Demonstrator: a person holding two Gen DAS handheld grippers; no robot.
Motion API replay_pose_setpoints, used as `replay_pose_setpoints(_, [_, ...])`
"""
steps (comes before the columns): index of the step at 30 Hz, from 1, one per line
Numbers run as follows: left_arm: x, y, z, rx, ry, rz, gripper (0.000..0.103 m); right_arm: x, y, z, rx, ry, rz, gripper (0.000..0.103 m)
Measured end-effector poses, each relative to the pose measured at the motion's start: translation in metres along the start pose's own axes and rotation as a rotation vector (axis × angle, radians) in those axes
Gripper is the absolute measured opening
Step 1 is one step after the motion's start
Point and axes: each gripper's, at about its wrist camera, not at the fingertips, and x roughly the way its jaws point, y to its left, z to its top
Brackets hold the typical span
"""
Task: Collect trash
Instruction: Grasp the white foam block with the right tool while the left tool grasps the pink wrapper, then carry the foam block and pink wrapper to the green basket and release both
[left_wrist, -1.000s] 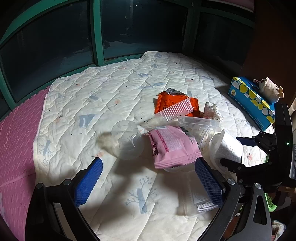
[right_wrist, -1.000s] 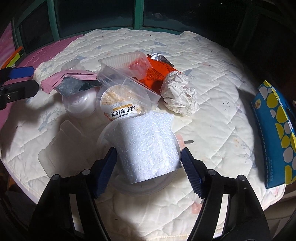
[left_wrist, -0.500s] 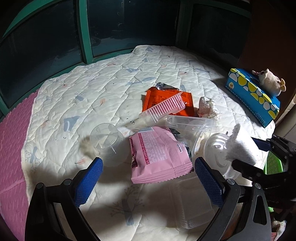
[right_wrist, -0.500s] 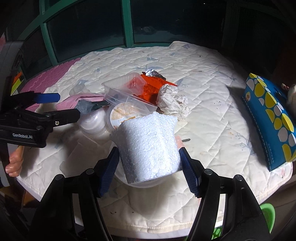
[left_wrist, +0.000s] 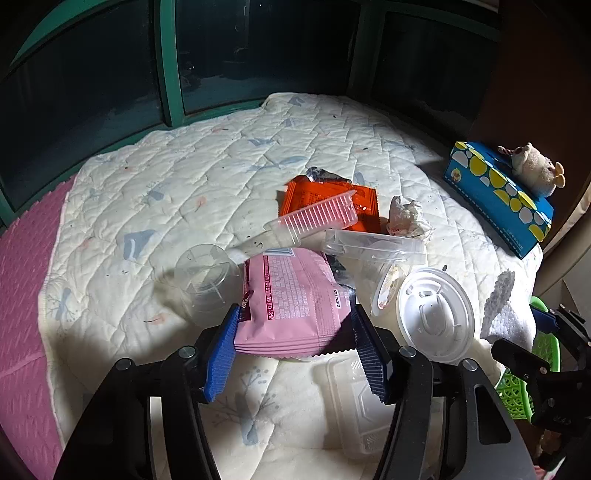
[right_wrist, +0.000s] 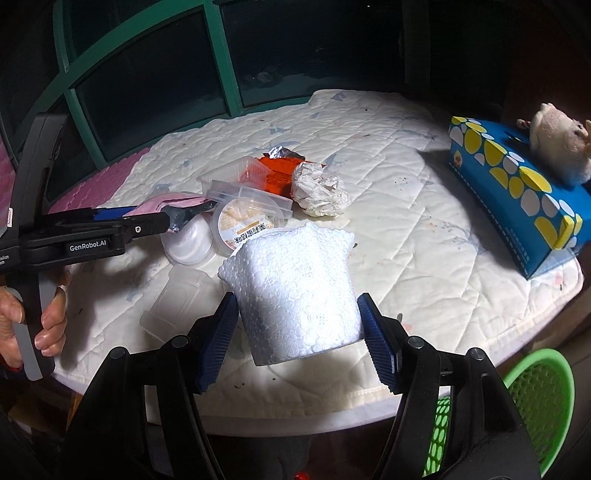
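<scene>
Quilted cover (left_wrist: 207, 192): white, stitched, spread over a round table; it carries all the litter. A pink mat (left_wrist: 26, 280) lies along its left edge.

Tissue box (right_wrist: 517, 192): blue with yellow and white spots, at the far right rim of the table, with a small plush toy (right_wrist: 561, 144) resting on top.

Green basket (right_wrist: 535, 398): perforated plastic, below the table edge at lower right, just beside the right gripper.

Foam piece (right_wrist: 295, 291): white, pebbled and curved. The right gripper (right_wrist: 297, 341) has both blue pads pressed on its sides and holds it clear of the table near the front edge.

Pink snack bag (left_wrist: 291, 299): lies flat near the middle front of the table. The left gripper (left_wrist: 295, 347) has its pads against the bag's two side edges, jaws narrowed onto it; the bag still appears to rest on the cover.

White cup lid (left_wrist: 436, 314): round, flat, just right of the pink bag.

Clear plastic cup (left_wrist: 203, 280): on its side, just left of the bag.

Clear tray (left_wrist: 373, 243) and ribbed pink tray (left_wrist: 317, 218): behind the bag, overlapping an orange wrapper (left_wrist: 365, 203).

Crumpled paper (right_wrist: 319, 188): balled, right of the wrapper.

Round tub with printed lid (right_wrist: 247, 221): tilted, beside the clear tray.
</scene>
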Motion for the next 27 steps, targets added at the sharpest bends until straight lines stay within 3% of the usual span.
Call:
replay_pose_setpoints(17, [-0.081, 0.009, -0.014, 0.034, -0.162, 0.099, 0.056, -0.041, -0.004, -0.017, 0.088, -0.078, -0.021, 0.066])
replay_pose_setpoints(23, [-0.113, -0.007, -0.015, 0.071, -0.223, 0.049, 0.056, -0.062, -0.02, -0.03, 0.141, -0.107, -0.058, 0.066])
replay_pose_setpoints(27, [-0.126, -0.031, -0.015, 0.118, -0.24, -0.022, 0.056, -0.078, -0.038, -0.043, 0.187, -0.122, -0.104, 0.066])
